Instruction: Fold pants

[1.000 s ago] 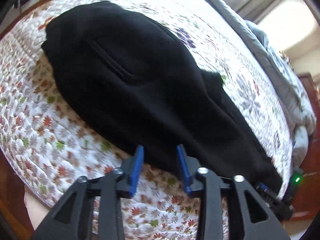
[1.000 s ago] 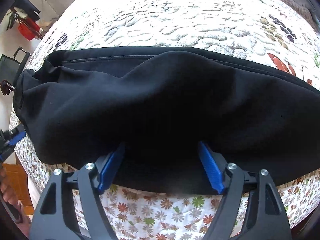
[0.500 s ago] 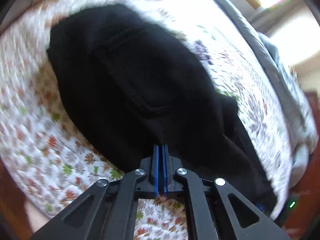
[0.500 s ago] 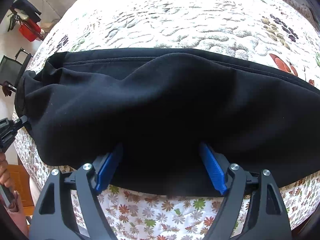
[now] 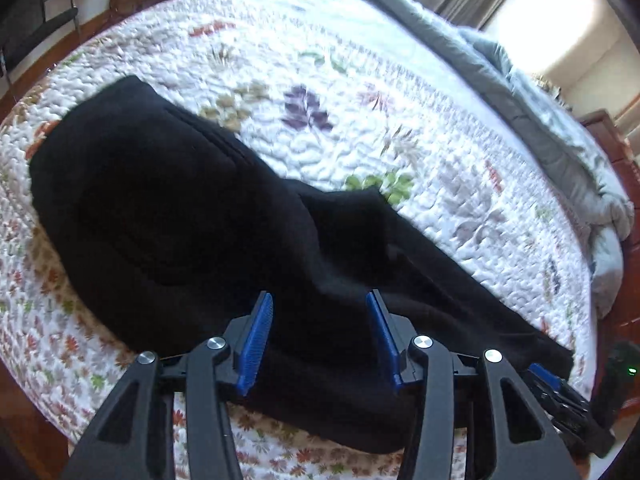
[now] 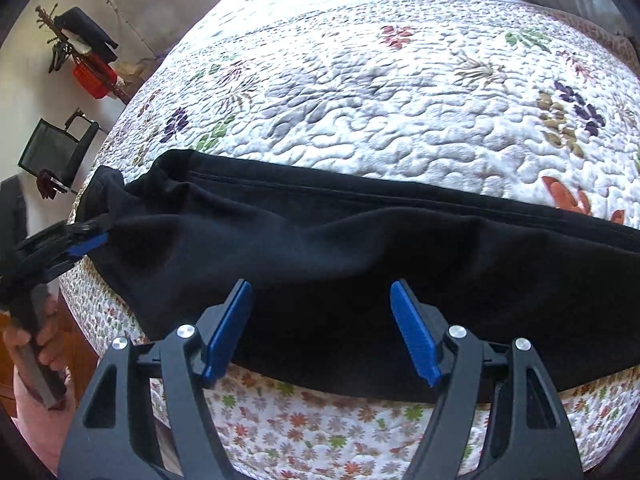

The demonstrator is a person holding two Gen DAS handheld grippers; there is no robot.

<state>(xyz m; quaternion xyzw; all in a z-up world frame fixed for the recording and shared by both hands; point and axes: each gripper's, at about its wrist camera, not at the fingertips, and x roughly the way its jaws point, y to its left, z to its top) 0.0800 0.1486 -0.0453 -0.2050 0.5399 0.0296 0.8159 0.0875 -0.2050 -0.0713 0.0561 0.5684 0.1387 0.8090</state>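
Observation:
Black pants (image 5: pixel 168 216) lie along the near edge of a bed with a floral quilt (image 5: pixel 360 92). They also fill the middle of the right wrist view (image 6: pixel 360 256). My left gripper (image 5: pixel 320 320) is open, its blue pads over the near edge of the pants, holding nothing. My right gripper (image 6: pixel 322 312) is open, its blue pads either side of the near edge of the pants. The left gripper also shows at the left of the right wrist view (image 6: pixel 86 242), at the end of the pants. The right gripper shows at the lower right of the left wrist view (image 5: pixel 548 380).
A grey duvet (image 5: pixel 560 128) is bunched along the far side of the bed. A black chair (image 6: pixel 56 152) and a rack with red and black items (image 6: pixel 88 56) stand by the wall beyond the bed's left end. The quilt (image 6: pixel 400 92) beyond the pants is bare.
My left gripper shut on the pants' edge half a second ago and now stands open again, further over the fabric. My right gripper has stayed open and drawn back a little.

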